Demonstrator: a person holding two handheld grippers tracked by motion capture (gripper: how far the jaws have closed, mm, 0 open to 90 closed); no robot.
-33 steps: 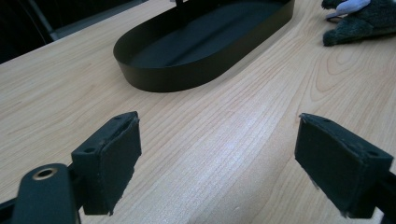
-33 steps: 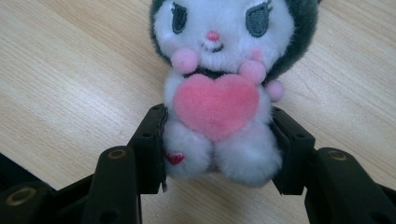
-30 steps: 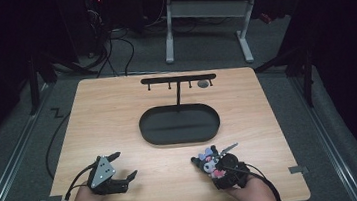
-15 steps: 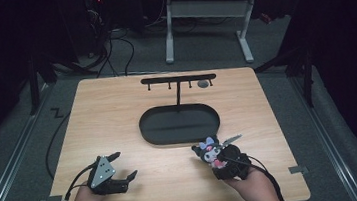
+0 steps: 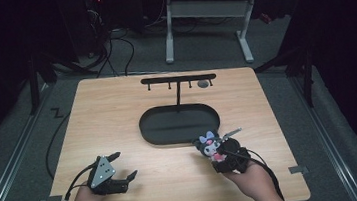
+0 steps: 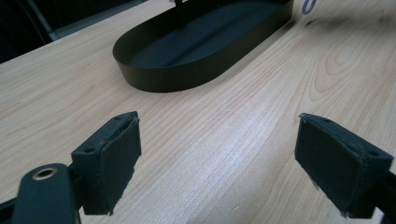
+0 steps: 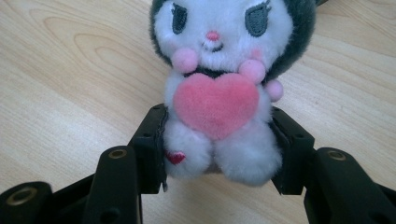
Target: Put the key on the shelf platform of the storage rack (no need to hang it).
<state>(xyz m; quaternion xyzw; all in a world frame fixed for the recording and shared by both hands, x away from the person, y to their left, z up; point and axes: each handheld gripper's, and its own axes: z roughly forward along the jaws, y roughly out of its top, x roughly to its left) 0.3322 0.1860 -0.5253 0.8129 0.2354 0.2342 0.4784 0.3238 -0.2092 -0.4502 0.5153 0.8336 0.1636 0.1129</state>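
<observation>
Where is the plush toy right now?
In the high view the plush toy sits at the table's near right, clamped in the right tongs, just beside the black oval tray.

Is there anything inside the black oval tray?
The black oval tray looks bare inside, apart from the thin post of the hook stand rising from it. In the high view, the plush toy hides a bit of the tray's near rim.
</observation>
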